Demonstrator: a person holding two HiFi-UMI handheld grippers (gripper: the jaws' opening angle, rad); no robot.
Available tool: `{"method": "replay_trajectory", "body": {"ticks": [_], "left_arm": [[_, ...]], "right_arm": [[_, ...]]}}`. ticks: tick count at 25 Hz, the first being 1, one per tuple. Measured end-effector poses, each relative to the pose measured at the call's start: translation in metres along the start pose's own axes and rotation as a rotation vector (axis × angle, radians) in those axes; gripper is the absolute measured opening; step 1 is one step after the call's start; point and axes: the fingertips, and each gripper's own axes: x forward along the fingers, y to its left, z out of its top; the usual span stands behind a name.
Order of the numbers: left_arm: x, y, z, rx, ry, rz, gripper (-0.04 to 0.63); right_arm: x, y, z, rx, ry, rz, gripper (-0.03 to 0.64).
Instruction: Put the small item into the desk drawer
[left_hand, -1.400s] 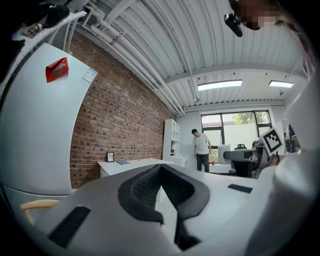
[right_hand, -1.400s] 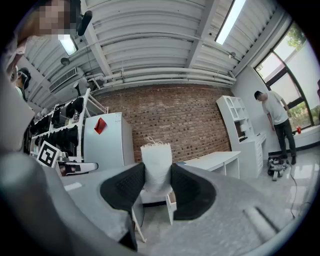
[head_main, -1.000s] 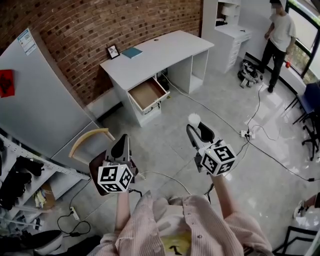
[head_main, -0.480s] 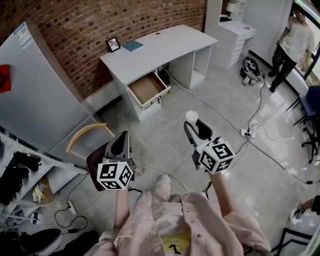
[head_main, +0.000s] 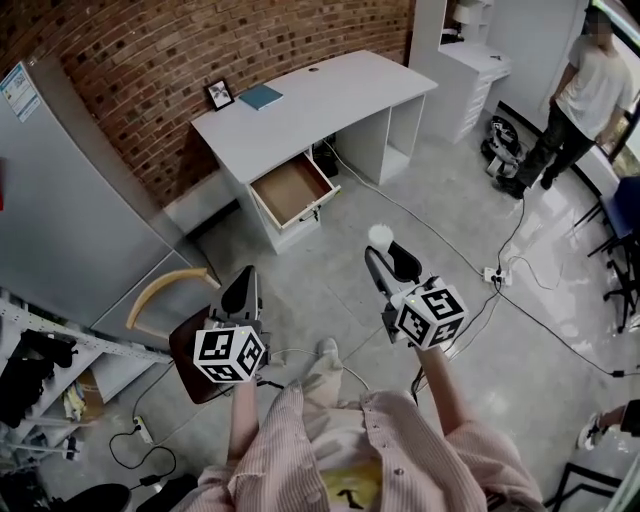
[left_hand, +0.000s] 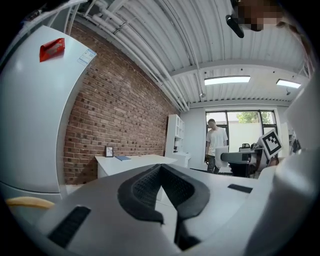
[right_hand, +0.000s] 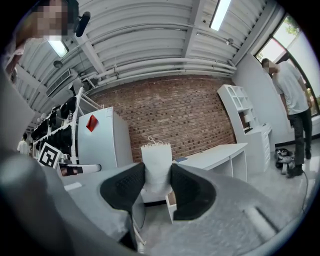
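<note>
Right gripper: clenched on the small white item. The pads press it from both sides and its upper part stands clear above the jaws. I judge the upright hold is for carrying, so the item can drop straight down on release.

Left gripper: jaws pressed together with nothing between them. In the head view it hangs low on my left, above the chair. It looks idle.

The drawer of the white desk stands pulled out and its wooden inside looks bare from here. No opening step seems needed, which would explain the spare left gripper.

Item position: in the air over the floor, between the person's body and the desk, well apart from the drawer. It is not yet placed.

Judgement: transport stage, about midway. The next move calls for carrying the item forward and to the left, lowering it over the drawer opening, then letting go.

Another person stands at far right by the window, well apart from that path.
</note>
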Motion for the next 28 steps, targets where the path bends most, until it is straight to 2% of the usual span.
{"method": "replay_trajectory", "body": {"ticks": [15, 19, 28], "left_arm": [[0.145, 0.062, 0.005, -0.027, 0.056, -0.023, -0.002], [0.165, 0.076, 0.000, -0.030, 0.074, -0.027, -0.002], [0.192, 0.102, -0.011, -0.059, 0.107, -0.008, -0.002]], "right_arm": [[0.144, -0.069, 0.006, 0.023, 0.068, 0.015, 0.164], [0.173, -0.083, 0.002, 0.034, 0.072, -0.008, 0.164], [0.209, -0.099, -0.010, 0.086, 0.098, 0.000, 0.164]]}}
